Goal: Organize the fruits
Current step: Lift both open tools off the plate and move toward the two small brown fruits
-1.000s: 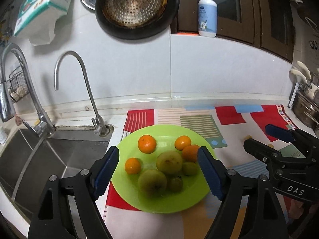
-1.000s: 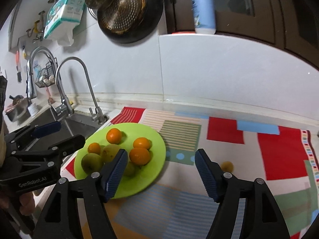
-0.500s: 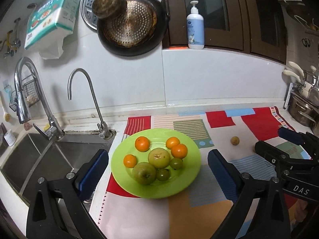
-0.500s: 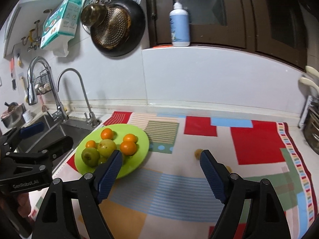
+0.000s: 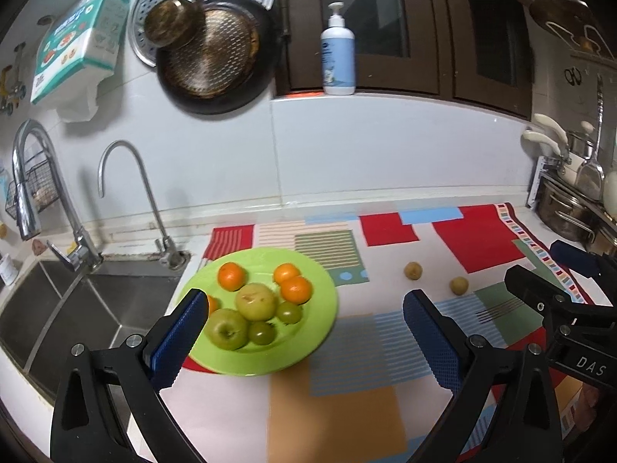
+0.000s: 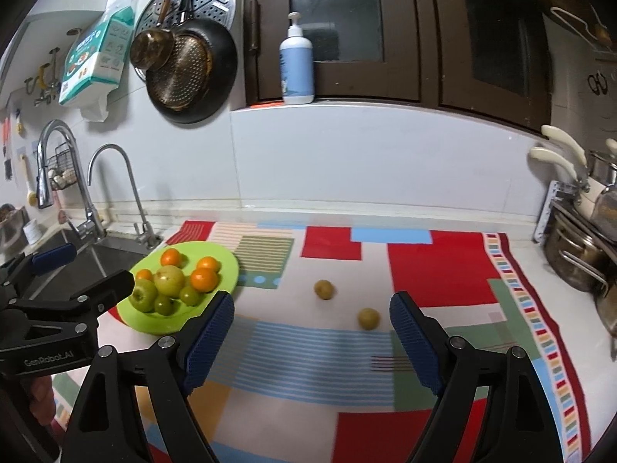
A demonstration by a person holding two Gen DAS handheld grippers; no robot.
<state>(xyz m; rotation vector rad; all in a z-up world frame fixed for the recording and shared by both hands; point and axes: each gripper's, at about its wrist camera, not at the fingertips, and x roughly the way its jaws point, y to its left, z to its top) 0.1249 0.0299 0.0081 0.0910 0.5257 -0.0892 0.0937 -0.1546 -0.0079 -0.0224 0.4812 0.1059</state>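
Right wrist view: most fruit sits piled on the green plate [image 6: 227, 266]; two small brownish fruits [image 6: 324, 289] [image 6: 368, 318] lie loose on the mat right of it, not yet gathered. Both hand-held grippers, right [image 6: 311, 332] and left [image 5: 304, 341], have just been opening and hold nothing.

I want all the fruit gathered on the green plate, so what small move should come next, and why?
Probably ease the right gripper forward and down onto the nearer small yellowish fruit. Its jaws, which have just been opening, are empty, and that fruit and another small fruit lie loose on the mat, off the green plate.
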